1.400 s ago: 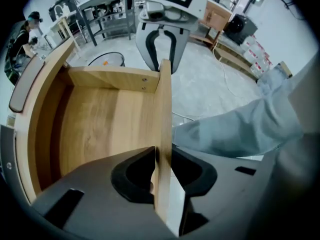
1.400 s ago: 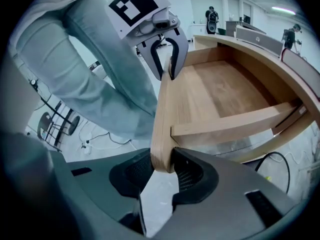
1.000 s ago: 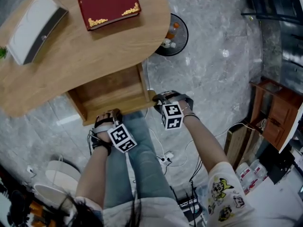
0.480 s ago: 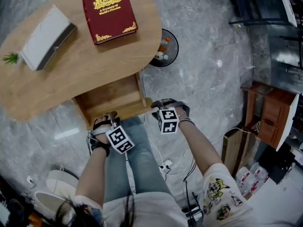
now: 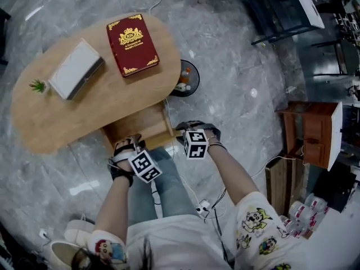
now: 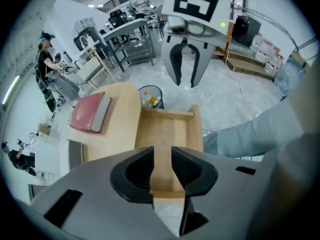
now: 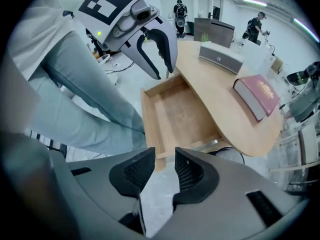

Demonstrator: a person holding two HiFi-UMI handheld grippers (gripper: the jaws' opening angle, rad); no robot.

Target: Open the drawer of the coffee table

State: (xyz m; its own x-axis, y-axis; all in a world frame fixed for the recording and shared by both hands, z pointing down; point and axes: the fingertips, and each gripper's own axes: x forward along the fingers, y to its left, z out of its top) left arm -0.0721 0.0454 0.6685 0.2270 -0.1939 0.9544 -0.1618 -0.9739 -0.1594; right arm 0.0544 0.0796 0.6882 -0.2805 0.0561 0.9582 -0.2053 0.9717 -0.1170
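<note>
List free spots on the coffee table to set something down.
Bare tabletop strip between the grey box, red book and the open drawer; the drawer is empty. Far half crowded: plant, box, book.

Workshop room floored in polished grey marble (image 5: pixel 247 66)
Ceiling light is being reflected off the floor. A small wooden cabinet (image 5: pixel 308 131) is being kept at the right, a round waste bin (image 5: pixel 187 79) and a power strip (image 5: pixel 202 208) are being left on the floor, and metal workbenches (image 6: pixel 127 34) are being lit overhead.
</note>
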